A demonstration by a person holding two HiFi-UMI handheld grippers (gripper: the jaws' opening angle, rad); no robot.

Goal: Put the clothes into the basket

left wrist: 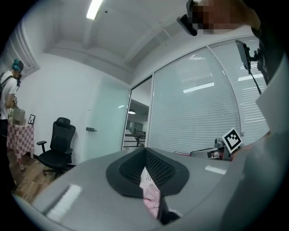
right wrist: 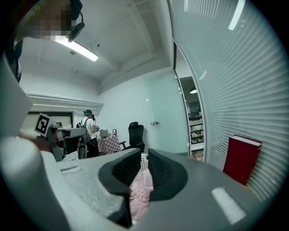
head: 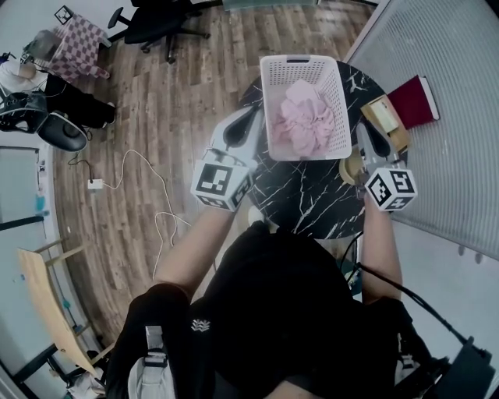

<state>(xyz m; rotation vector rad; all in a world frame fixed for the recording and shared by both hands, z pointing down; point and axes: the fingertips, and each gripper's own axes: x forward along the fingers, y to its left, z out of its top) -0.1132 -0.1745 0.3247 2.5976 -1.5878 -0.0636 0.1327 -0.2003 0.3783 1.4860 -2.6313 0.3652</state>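
A white mesh basket point(head: 269, 74) stands on the round black marble table point(head: 312, 199), with a heap of pink clothes point(head: 300, 121) inside it. My left gripper point(head: 251, 117) hovers by the basket's left wall and my right gripper point(head: 364, 131) by its right wall, both outside the basket. In the left gripper view the jaws point(left wrist: 145, 158) meet at their tips. The clothes point(left wrist: 151, 194) show through the slit below, apart from the pads. The right gripper point(right wrist: 144, 158) keeps a narrow gap, and the pink clothes point(right wrist: 141, 191) and basket mesh show through it. Neither gripper holds anything.
A wooden box point(head: 386, 117) and a red book point(head: 413, 101) lie right of the basket, against a blinds-covered glass wall point(head: 444, 156). The book point(right wrist: 241, 158) shows again in the right gripper view. A black office chair point(head: 156, 23) and a white cable point(head: 132, 175) are on the wooden floor to the left.
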